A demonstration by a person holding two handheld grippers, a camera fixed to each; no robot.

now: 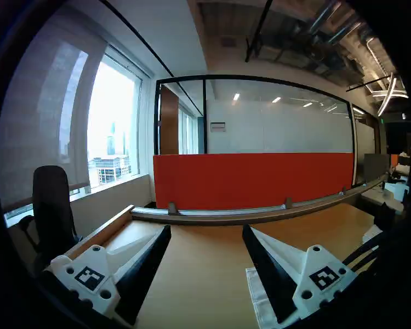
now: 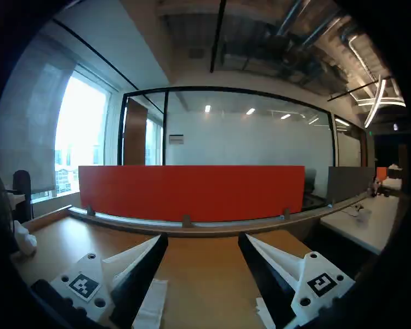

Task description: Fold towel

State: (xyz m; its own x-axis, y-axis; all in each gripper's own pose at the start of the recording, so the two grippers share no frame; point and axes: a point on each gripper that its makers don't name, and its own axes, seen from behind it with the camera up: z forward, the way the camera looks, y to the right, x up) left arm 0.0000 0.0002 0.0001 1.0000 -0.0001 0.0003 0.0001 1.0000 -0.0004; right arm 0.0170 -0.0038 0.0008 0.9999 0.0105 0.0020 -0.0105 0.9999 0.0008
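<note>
Left gripper view: the left gripper [image 1: 205,229] is held wide open, with nothing gripped and only bare desk [image 1: 205,274] seen between the fingers. The towel [image 1: 255,301], white, is seen as a narrow strip flat on the desk at the bottom edge. It lies just inside the finger on the right of the view and runs under it, and contact cannot be told. The tips are pointed over the desk towards a red partition [image 1: 249,181], well beyond the towel. A black chair [image 1: 52,208] is seen at the left, beside a window [image 1: 112,137]. Right gripper view: the right gripper [image 2: 201,237] is also held wide open and nothing is gripped. The towel is seen as two white bits at the bottom edge: a strip [image 2: 153,301] just inside the finger on the left of the view, and a smaller corner [image 2: 262,313] just inside the opposite finger. Bare wood is seen between them. Both bits lie low, near the finger bases and well back from the tips. Whether either finger touches the cloth cannot be told.
</note>
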